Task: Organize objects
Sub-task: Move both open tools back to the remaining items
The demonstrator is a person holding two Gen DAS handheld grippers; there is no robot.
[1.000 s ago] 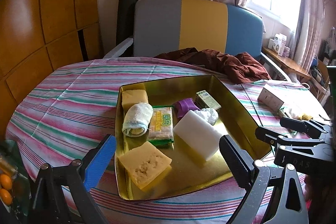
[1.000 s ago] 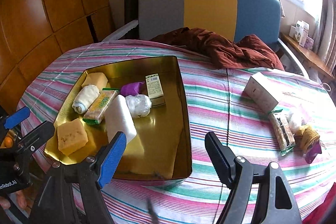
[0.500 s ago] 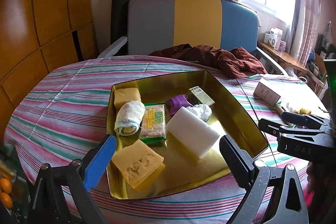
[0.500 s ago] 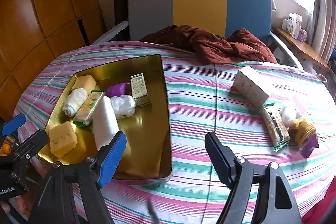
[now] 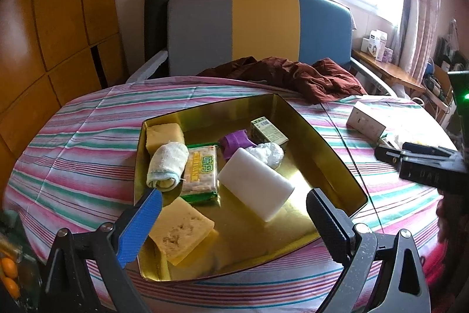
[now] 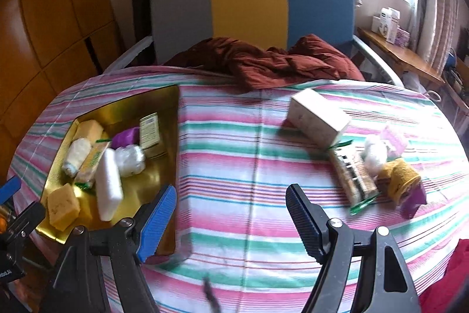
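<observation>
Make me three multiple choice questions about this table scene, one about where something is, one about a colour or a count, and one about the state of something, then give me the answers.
1. Where does the white foam block lie?
A. inside the gold tray
B. on the chair
C. on the striped cloth beside the white box

2. How many yellow sponges are in the tray?
A. none
B. two
C. five

3. How do the right gripper jaws stand?
A. clamped on the white box
B. open with nothing between them
C. shut on the rolled towel

Answers: 1 A, the block rests on the tray floor beside the cracker packet. 2 B, one sponge lies at the near corner and another at the far corner behind the rolled towel. 3 B, only the striped tablecloth shows between the spread fingers.
</observation>
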